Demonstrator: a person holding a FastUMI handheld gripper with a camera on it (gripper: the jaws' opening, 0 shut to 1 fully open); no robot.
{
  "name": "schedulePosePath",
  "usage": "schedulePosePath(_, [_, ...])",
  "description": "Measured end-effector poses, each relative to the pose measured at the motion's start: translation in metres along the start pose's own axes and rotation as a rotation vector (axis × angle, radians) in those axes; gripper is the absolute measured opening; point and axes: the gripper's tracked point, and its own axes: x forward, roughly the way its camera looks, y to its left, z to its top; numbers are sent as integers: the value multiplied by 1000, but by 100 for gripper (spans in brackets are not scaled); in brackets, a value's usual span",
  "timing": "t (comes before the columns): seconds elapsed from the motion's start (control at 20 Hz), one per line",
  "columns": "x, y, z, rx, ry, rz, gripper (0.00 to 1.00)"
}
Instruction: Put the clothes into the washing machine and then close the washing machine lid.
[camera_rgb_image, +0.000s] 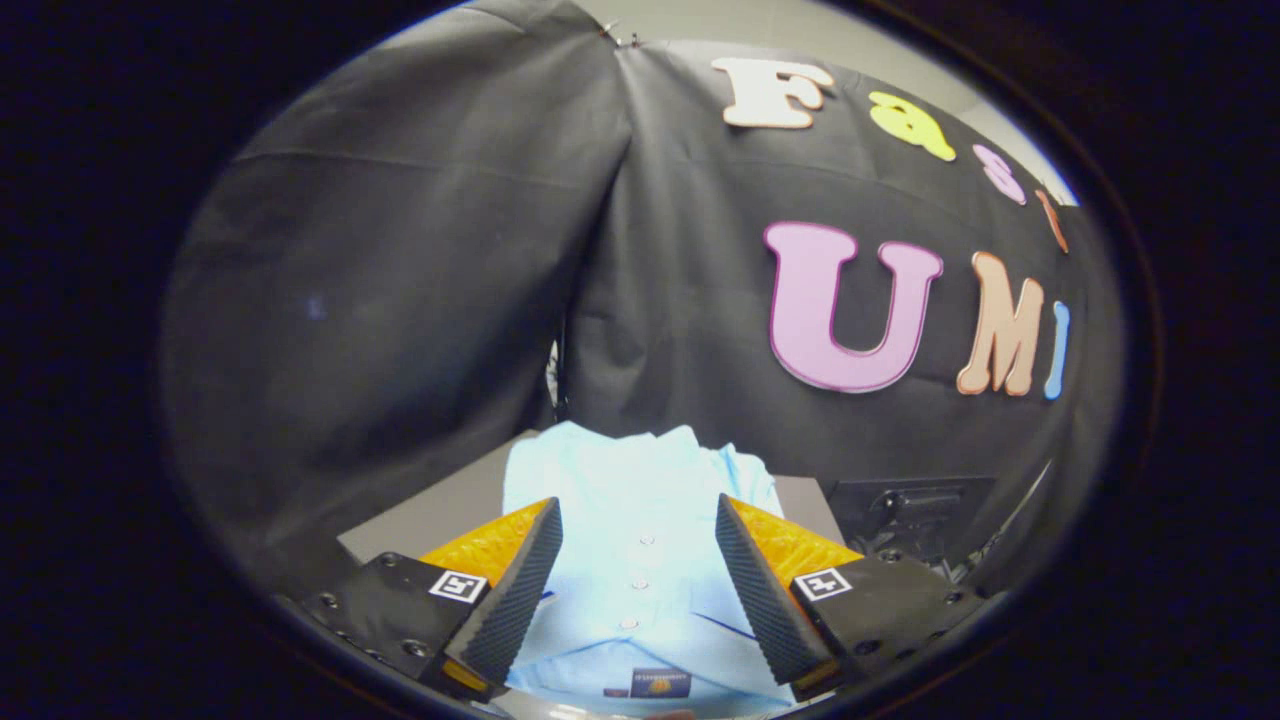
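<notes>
On the grey tabletop (440, 510) to the left of my fingers there is bare surface, running back to the black cloth wall. Moving right, the gripper (638, 590) comes in with its fingers spread wide and nothing held — the jaws stand apart with a clear gap between them, touching no fabric that I can make out.

In that gap lies the task's garment, a light blue polo shirt (640, 500), folded flat on the table. Its button placket runs straight up the middle between the fingers, the collar end with a small dark label sits nearest me under the fingertips, and the rest of the shirt stretches ahead and just beyond them. I judge the fingers to be hovering over it, one on each side of the placket, though how close they are above the cloth I cannot tell.

Further right, past the right finger, a dark object (910, 510) sits low against the wall; I cannot tell what it is — it could be part of the washing machine, but I won't call it that.

As for progress, I read this as the very start: the shirt is not yet grasped, not yet in any machine, and the lid closing is all ahead.
</notes>
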Motion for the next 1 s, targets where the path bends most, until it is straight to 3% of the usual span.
schedulePosePath(0.1, [25, -5, -5, 45, 44, -10, 96])
schedulePosePath(0.25, [49, 15, -39, 134, 223, 77, 96])
schedulePosePath(0.5, [64, 8, -62, 88, 337, 31, 95])
schedulePosePath(0.55, [65, 7, -55, 71, 315, 26, 84])
schedulePosePath(0.8, [55, 21, -60, 13, 288, 188, 25])
schedulePosePath(0.95, [31, 13, -64, 131, 315, 239, 7])
schedulePosePath(1.0, [21, 7, -65, 155, 321, 247, 7])
